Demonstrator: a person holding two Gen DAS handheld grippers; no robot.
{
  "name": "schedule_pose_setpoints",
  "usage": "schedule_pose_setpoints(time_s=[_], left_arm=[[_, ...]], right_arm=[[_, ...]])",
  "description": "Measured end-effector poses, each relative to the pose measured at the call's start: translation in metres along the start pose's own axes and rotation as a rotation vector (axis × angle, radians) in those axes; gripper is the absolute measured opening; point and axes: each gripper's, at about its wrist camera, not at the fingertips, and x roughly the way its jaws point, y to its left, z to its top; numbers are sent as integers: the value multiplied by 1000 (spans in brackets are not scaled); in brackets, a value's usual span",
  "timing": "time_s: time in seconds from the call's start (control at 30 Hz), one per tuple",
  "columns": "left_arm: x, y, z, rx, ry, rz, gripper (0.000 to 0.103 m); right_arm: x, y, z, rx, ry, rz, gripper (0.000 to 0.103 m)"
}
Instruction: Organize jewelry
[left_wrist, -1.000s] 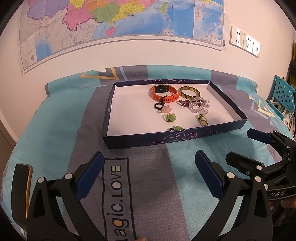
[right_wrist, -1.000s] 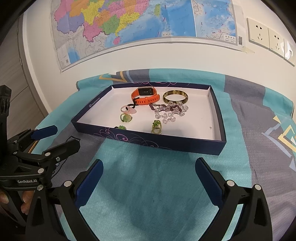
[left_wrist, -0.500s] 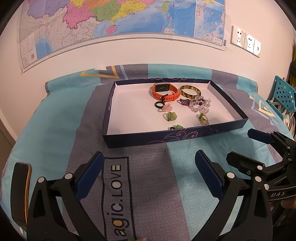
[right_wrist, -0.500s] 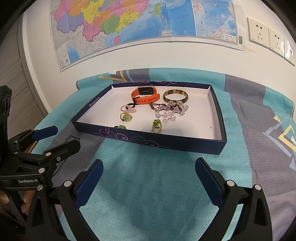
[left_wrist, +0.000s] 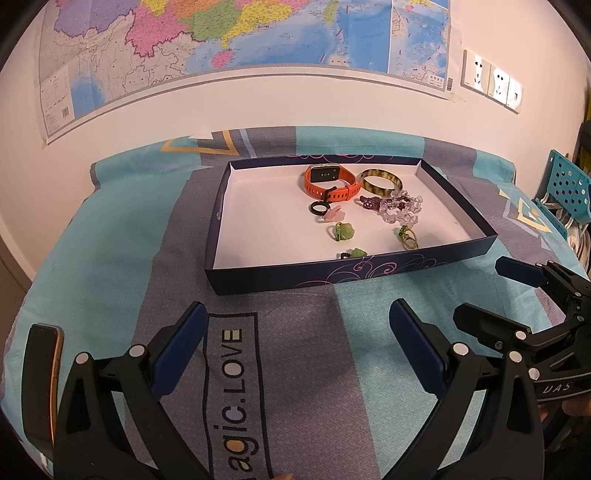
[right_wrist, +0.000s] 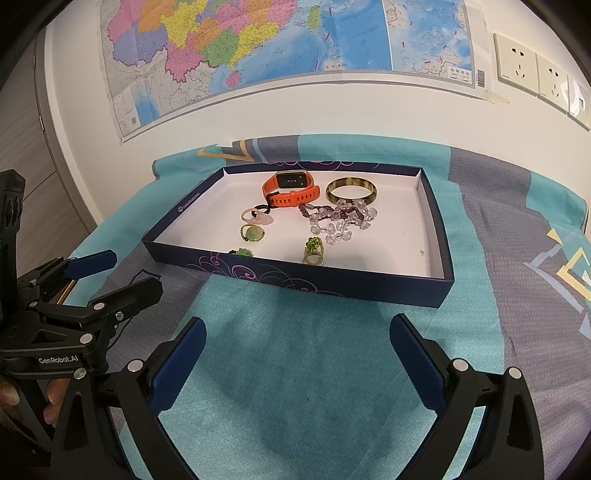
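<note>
- A shallow dark-blue cardboard box lid with a white inside and pale swirl print on its outer wall (left_wrist: 369, 275) sits on the cloth ahead of both grippers; all the jewelry lies inside it.
- An orange silicone-strapped smartwatch with a dark rectangular face (left_wrist: 330, 181) rests near the back wall, and a mottled olive-brown glossy bangle (left_wrist: 380, 181) lies flat just to its right.
- In front of the bangle a string of clear chunky beads tangled with small dark-purple beads (left_wrist: 397, 208) forms a loose heap.
- A small black ring (left_wrist: 319, 208) lies just below the watch strap, touching or nearly touching a pale pink ring with a flower top (left_wrist: 332, 214).
- Nearer the front wall lie a ring with a round green stone (left_wrist: 343, 232), a gold wire ring with green beads (left_wrist: 406, 236) and a small green ornament partly hidden by the wall (left_wrist: 354, 253).
- The left gripper (left_wrist: 295, 350) hovers over the cloth short of the box, its blue-padded fingers wide apart and holding nothing.
- The right gripper (right_wrist: 295, 354) does the same beside it, fingers spread and empty.
- The surface is covered with a teal and grey patterned cloth with printed lettering (left_wrist: 295, 406); a dark phone-like slab with an orange edge (left_wrist: 42, 384) lies at the left.
- A large coloured wall map (left_wrist: 229, 40) and white wall sockets (left_wrist: 491, 83) are on the cream wall behind.
</note>
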Motion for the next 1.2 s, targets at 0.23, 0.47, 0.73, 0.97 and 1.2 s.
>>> schedule_pose_setpoints(time_s=[0.23,0.47,0.73,0.97,1.2], left_arm=[[1,0,0,1,2,-1,97],[2,0,-1,1,4,0,97],[4,0,-1,0,9,-3,97],[5,0,-1,-3,15,-5,97],[6,-1,-1,-1,18,-4,97]], right_arm=[[0,0,0,1,1,0,96],[2,0,0,0,6,3,96],[3,-2,1,6,6,3,96],[3,-2,1,5,10,2,96],[3,-4,1,10,10,4,96]])
